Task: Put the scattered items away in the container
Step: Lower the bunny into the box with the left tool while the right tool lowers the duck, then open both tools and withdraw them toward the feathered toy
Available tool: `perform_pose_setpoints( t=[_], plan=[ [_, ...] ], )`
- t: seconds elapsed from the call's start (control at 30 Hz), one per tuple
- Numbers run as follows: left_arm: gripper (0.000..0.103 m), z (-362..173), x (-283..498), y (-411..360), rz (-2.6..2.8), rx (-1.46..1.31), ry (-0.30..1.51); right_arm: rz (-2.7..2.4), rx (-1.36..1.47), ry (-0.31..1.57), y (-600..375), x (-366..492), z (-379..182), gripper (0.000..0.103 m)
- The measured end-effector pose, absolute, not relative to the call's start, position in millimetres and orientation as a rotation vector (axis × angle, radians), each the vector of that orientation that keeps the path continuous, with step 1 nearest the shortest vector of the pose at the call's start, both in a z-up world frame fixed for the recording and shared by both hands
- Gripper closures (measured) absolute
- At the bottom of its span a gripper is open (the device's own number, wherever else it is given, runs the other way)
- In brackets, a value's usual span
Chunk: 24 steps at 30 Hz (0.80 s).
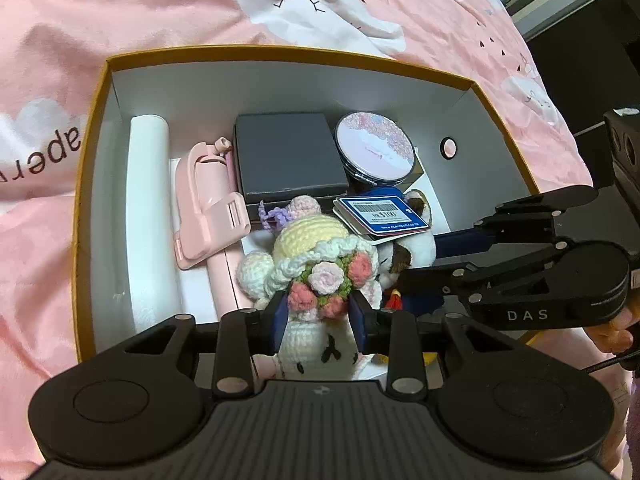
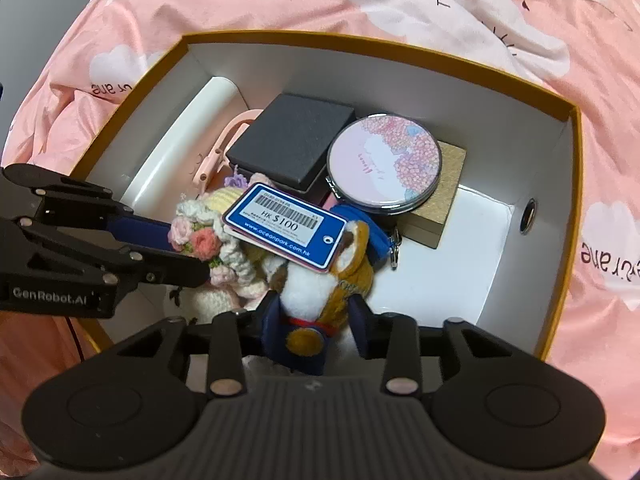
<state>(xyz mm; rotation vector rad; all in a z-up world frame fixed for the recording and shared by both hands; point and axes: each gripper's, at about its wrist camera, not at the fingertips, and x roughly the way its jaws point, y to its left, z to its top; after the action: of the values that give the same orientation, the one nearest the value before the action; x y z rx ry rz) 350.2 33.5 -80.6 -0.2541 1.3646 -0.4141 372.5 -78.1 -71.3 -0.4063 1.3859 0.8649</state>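
**Reader:** Looking down into the container [image 1: 92, 184], what does each gripper hold?

**Legend:** The left gripper [image 1: 320, 320] has its blue pads set against the sides of a crocheted doll [image 1: 316, 268] with a flower bouquet, which sits low in the box directly ahead of its fingers. The right gripper [image 2: 316, 316] is clamped on a plush toy [image 2: 316, 284] in white, brown and navy, whose blue price tag [image 2: 286, 224] lies just beyond its fingertips. No earlier frame is shown, so nothing can be said of jaw motion.

**Reader:** Where do the other items lie?

**Legend:** Beyond both grippers, inside the box: a dark grey case [image 1: 288, 156], and to its right a round floral compact [image 2: 384, 162] resting on a wooden block [image 2: 440, 196]. Left of the case lie a pink holder [image 1: 208, 216] and a white roll [image 1: 150, 216] along the left wall. The box itself rests on a pink bedsheet [image 1: 60, 40] printed with clouds. Each gripper appears at the edge of the other's view.
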Motion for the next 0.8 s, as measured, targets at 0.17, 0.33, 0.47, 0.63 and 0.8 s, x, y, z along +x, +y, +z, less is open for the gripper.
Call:
perform_pose_setpoints(
  t=[0.17,0.33,0.47,0.63,0.8],
  plan=[
    [0.066,-64,339,29,-0.372,-0.179,1.299,0.869,-0.438,1.350,-81,364,-61,0.056],
    [0.066,-34,315,24,-0.364,-0.110,1.192,0.865,-0.461,1.277,-87,353,-41,0.054],
    [0.066,-11,287,19,-0.365,-0.068,1.115,0.876,-0.447,1.211,-97,340,-22,0.054],
    [0.066,5,250,18,-0.362,-0.098,1.052,0.902,-0.423,1.109,-115,315,2,0.054],
    [0.066,15,212,19,-0.337,-0.160,0.994,0.949,-0.338,1.024,-137,285,23,0.054]
  ],
)
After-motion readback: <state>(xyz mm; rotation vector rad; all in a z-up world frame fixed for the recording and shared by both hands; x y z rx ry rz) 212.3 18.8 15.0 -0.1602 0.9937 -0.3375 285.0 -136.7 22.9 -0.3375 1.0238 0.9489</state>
